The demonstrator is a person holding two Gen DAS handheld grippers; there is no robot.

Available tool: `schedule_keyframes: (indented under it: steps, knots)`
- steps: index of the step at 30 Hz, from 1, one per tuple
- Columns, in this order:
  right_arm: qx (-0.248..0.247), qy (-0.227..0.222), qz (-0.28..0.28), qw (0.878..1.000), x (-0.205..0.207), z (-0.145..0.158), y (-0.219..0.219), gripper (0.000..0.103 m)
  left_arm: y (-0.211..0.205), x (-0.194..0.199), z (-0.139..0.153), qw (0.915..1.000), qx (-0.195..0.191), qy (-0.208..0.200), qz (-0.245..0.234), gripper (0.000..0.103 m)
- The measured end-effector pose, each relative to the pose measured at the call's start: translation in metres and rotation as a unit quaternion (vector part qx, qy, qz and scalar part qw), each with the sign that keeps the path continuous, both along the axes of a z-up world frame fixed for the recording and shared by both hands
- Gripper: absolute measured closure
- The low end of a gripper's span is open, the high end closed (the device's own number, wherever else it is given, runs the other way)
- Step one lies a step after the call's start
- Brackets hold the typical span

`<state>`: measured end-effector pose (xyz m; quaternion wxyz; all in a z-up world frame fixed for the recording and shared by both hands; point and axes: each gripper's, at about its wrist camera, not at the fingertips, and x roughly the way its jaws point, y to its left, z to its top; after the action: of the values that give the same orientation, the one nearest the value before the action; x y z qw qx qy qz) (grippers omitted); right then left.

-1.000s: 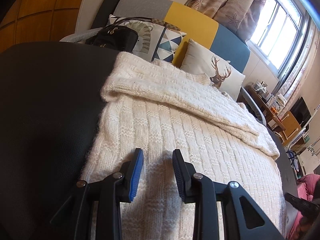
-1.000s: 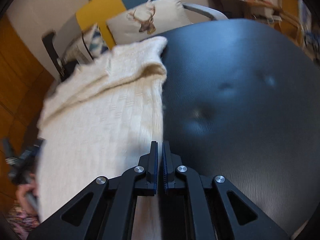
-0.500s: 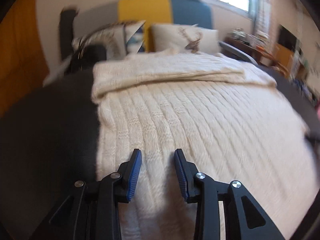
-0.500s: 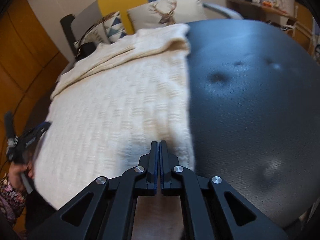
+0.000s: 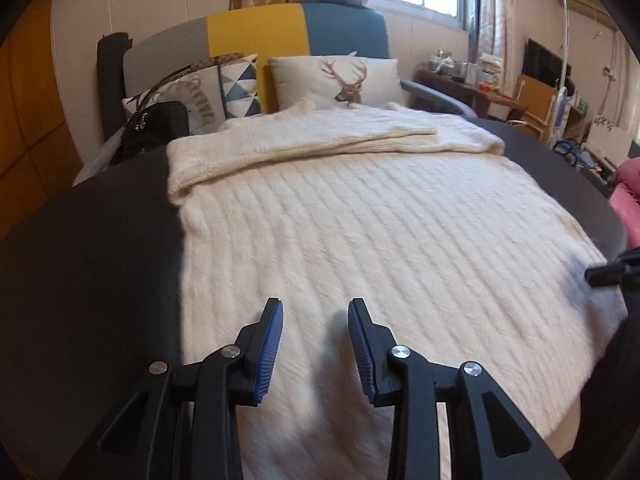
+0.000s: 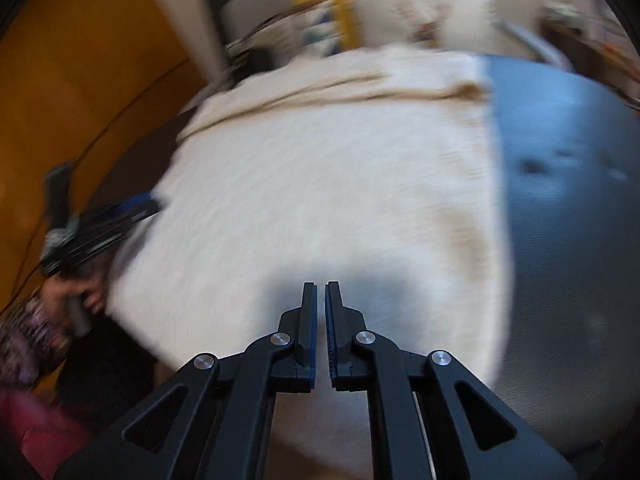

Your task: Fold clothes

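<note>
A cream knitted sweater (image 5: pixel 380 220) lies flat on a round black table (image 5: pixel 92 260), with its sleeves (image 5: pixel 320 144) folded across the far end. My left gripper (image 5: pixel 315 306) hovers open over the sweater's near left part, with nothing between its blue pads. The tip of the right gripper (image 5: pixel 600 274) pokes in at the sweater's right edge. The right wrist view is blurred. There my right gripper (image 6: pixel 321 286) hangs over the near part of the sweater (image 6: pixel 320 180); its jaws are opening, a narrow slit apart, and hold nothing. The left gripper (image 6: pixel 156 202) shows at the left, held by a hand (image 6: pixel 76 296).
Behind the table stands a sofa with a deer cushion (image 5: pixel 340 80), a patterned cushion and a black handbag (image 5: pixel 156 128). A cluttered side table (image 5: pixel 460 76) stands at the back right. Pink fabric (image 5: pixel 628 184) lies off the right edge. Bare table (image 6: pixel 568 240) lies right of the sweater.
Both views have rolled, so the sweater now sits level. My right gripper moved left from the sweater's right edge to over the knit, and its jaws parted slightly. The left gripper stays open.
</note>
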<state>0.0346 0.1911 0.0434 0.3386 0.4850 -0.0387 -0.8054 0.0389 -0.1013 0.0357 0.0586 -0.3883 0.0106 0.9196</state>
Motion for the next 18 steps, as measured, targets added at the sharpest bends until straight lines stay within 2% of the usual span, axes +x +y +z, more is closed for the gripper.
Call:
schedule_keyframes:
  steps: [2, 6, 11, 14, 18]
  knots:
    - [-0.018, -0.017, 0.056, 0.998, 0.011, 0.0, -0.016, 0.095, 0.009, 0.012, -0.003, 0.9996, 0.019, 0.004, -0.021, 0.069]
    - [-0.025, -0.048, 0.15, 0.987, 0.037, -0.006, -0.041, 0.095, 0.03, 0.021, -0.009, 0.9989, 0.018, 0.012, -0.042, 0.069]
    - [0.061, -0.054, 0.161, 0.984, 0.046, -0.03, -0.061, 0.095, 0.044, 0.023, -0.011, 0.9984, 0.02, 0.016, -0.051, 0.069]
    - [0.048, -0.029, 0.143, 0.988, 0.041, -0.023, -0.062, 0.095, 0.044, 0.024, -0.006, 0.9976, 0.033, 0.015, -0.058, 0.069]
    - [0.038, 0.019, 0.125, 0.991, 0.035, -0.004, -0.063, 0.095, 0.047, 0.026, -0.003, 0.997, 0.023, 0.019, -0.071, 0.069]
